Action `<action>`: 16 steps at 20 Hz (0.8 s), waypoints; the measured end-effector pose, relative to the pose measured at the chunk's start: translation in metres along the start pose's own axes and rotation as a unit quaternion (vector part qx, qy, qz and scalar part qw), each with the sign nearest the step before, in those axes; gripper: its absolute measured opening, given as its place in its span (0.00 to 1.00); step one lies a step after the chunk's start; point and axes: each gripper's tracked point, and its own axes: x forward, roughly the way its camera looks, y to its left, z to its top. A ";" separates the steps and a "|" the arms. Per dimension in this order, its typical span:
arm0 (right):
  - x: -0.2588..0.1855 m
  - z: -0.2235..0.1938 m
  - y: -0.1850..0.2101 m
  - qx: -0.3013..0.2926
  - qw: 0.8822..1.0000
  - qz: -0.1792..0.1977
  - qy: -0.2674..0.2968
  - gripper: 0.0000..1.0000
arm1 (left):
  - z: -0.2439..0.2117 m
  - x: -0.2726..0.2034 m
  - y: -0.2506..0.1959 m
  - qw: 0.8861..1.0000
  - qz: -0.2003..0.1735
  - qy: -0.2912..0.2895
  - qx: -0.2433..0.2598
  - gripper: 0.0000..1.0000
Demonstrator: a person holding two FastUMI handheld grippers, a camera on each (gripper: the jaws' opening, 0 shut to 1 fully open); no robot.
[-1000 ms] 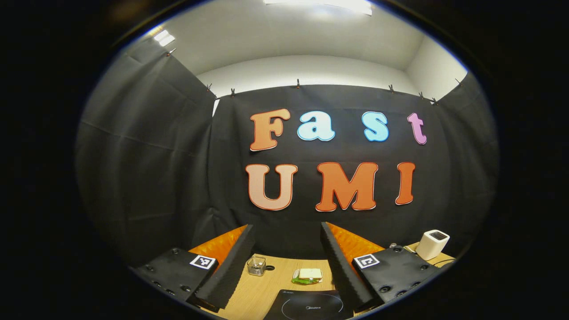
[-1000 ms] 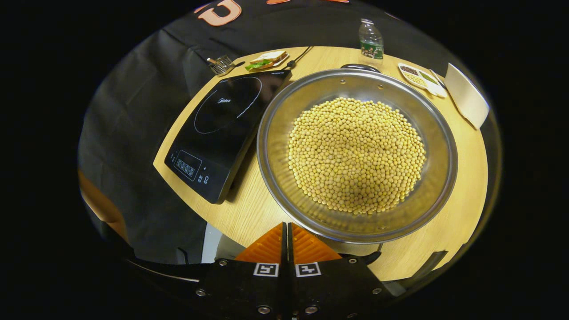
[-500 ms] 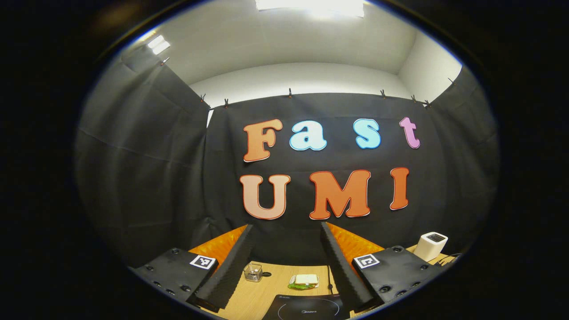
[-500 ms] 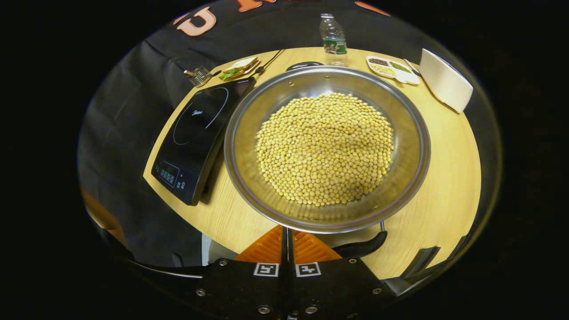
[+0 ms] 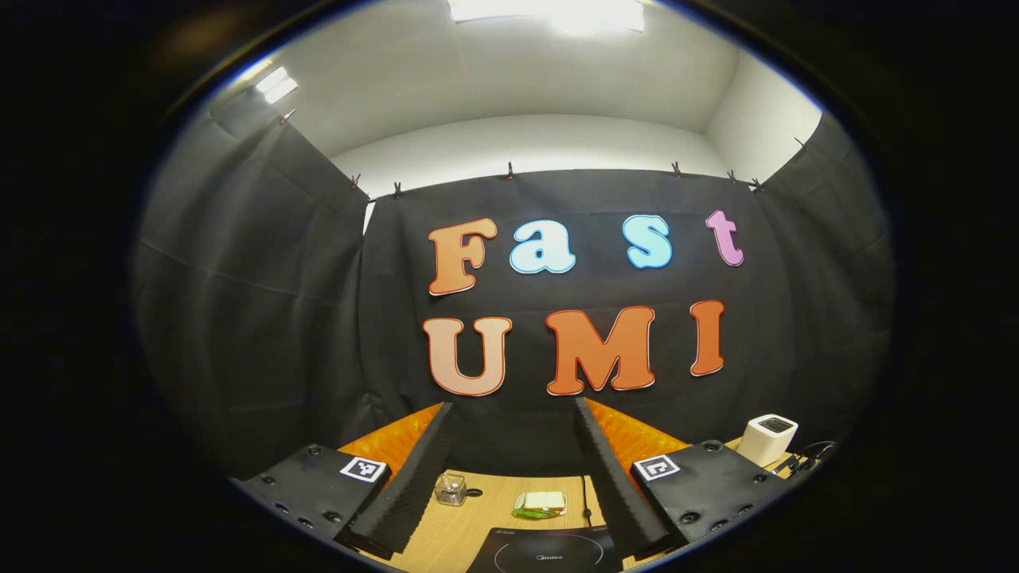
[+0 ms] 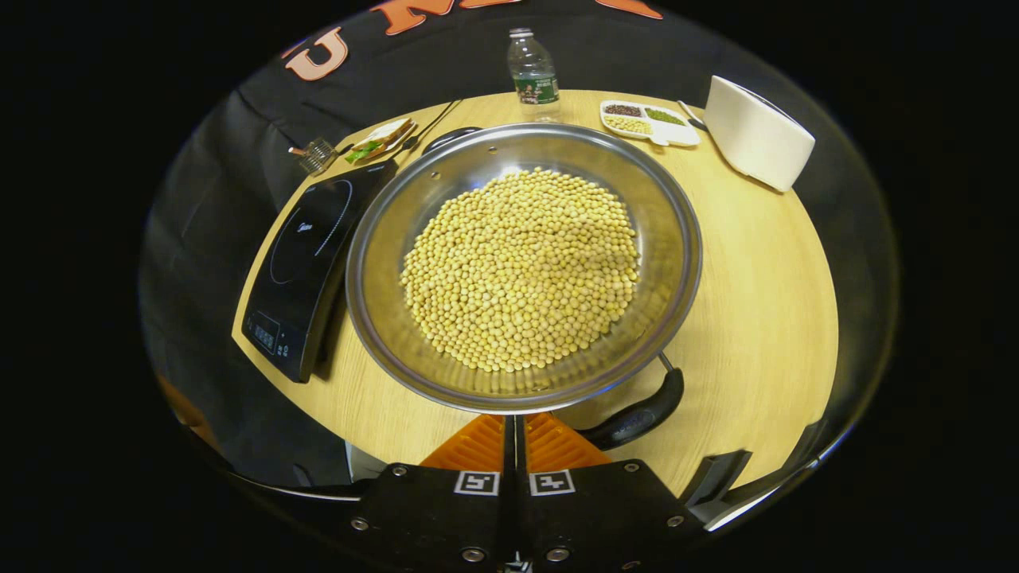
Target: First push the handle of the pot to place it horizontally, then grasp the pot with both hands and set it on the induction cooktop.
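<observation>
Your right gripper (image 6: 513,426) has its two fingers pressed together with no gap and nothing between them, and it sits at the near edge of the pot (image 6: 677,239), its tip just under the rim. The pot is a wide steel pan heaped with soybeans (image 6: 521,270), and it rests on the round wooden bench (image 6: 764,302). Its near handle (image 6: 637,415) sticks out to the right of your closed fingers, close beside them; you cannot quite tell from this angle whether they touch it. A second dark handle (image 6: 450,137) peeks out at the pot's far rim. The cooktop (image 6: 302,255) lies flat on the bench just left of the pot, with only a thin strip of wood between the two. Beyond them, along the bench's far edge, you see a small wire basket (image 6: 317,153), a sandwich (image 6: 380,139), a water bottle (image 6: 533,70) standing upright, a divided tray (image 6: 649,123) of mixed grains, and a white box (image 6: 756,131) at the far right. Your left gripper (image 5: 513,469) is held high and level, facing the booth's wall, with its fingers spread wide and holding nothing. Between those fingers, low in the left gripper view, you see the basket (image 5: 450,489), the sandwich (image 5: 540,503), the far edge of the cooktop (image 5: 549,551), and off to the right the white box (image 5: 766,439).
</observation>
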 end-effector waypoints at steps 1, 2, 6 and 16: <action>0.000 0.001 -0.005 0.002 1.000 -0.004 0.000 0.00 | 0.000 -0.001 0.000 1.000 0.000 0.001 0.002 0.97; 0.001 0.002 -0.009 0.002 1.000 -0.006 0.000 0.00 | 0.001 -0.002 0.001 1.000 0.001 0.000 0.004 0.97; 0.002 0.010 -0.029 0.008 1.000 -0.020 0.001 0.00 | 0.003 -0.004 0.000 1.000 0.002 -0.001 0.006 0.97; 0.008 0.043 -0.082 0.036 0.997 -0.066 -0.011 0.00 | 0.004 -0.005 -0.008 1.000 -0.003 0.002 0.016 0.98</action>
